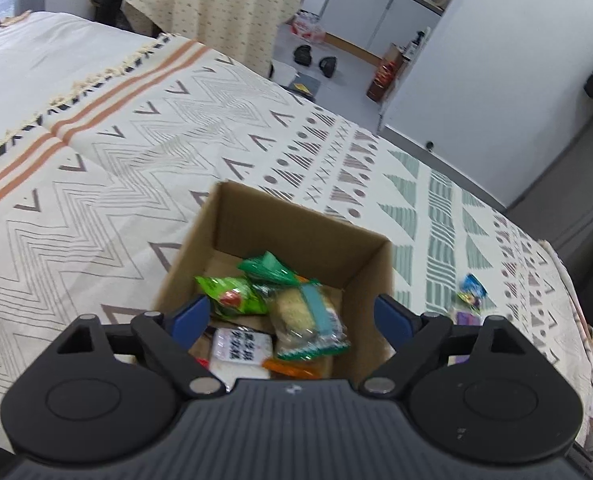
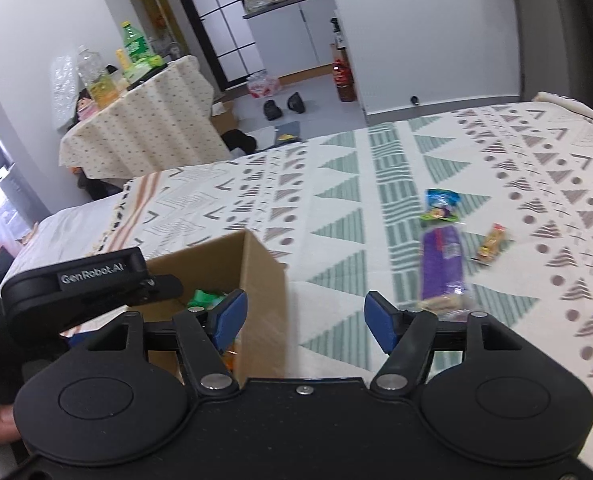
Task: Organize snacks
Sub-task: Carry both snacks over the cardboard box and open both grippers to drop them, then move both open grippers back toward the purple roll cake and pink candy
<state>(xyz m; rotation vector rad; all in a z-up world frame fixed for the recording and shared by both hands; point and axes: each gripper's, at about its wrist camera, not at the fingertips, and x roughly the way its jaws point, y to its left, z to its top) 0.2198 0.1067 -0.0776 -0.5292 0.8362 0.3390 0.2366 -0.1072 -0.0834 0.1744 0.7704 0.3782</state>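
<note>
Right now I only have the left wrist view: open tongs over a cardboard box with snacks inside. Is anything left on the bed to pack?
Observer: Yes. The right wrist view shows three snacks on the bedspread: a purple packet, a blue packet beyond it, and a small orange packet to the side.
Operator: Are the right tongs holding one?
Observer: No, the right tongs are open and empty, beside the box.
Operator: Closest packet to them?
Observer: The purple one, ahead and right of the blue pads.
</note>
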